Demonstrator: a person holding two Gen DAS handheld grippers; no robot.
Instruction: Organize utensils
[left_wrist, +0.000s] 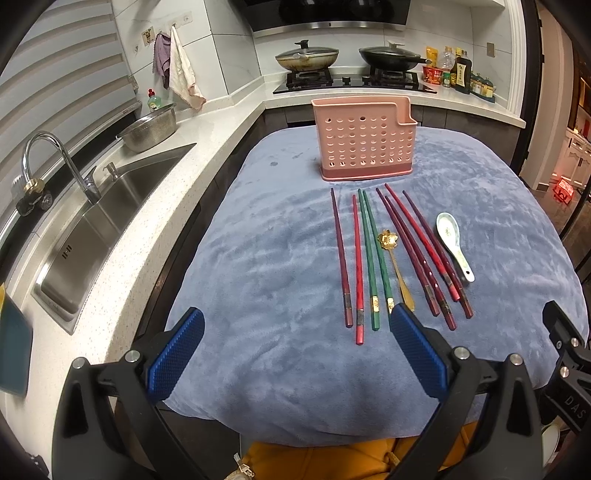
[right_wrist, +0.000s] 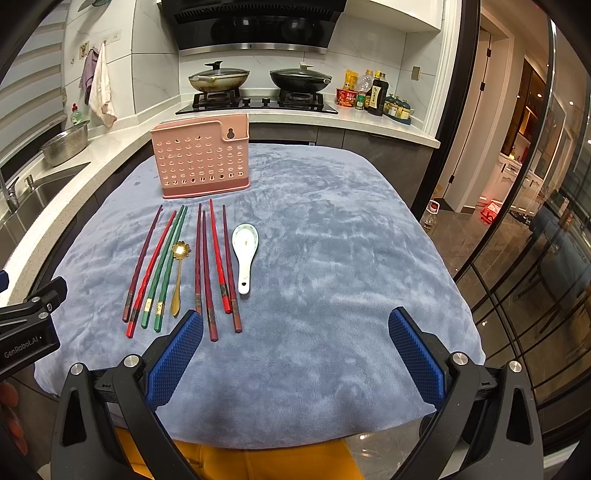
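Both the left gripper (left_wrist: 297, 356) and the right gripper (right_wrist: 295, 356) hang with their jaws spread wide and empty above the near edge of the worktop, which is covered by a blue-grey cloth (right_wrist: 332, 258). On the cloth, in a rough row, lie dark red, bright red and green chopsticks (right_wrist: 168, 266), a small gold spoon (right_wrist: 178, 273) among them, and a white ceramic spoon (right_wrist: 245, 254) at the right end of the row. A pink perforated utensil holder (right_wrist: 201, 158) stands upright just beyond the chopstick tips, toward the stove (right_wrist: 255, 101).
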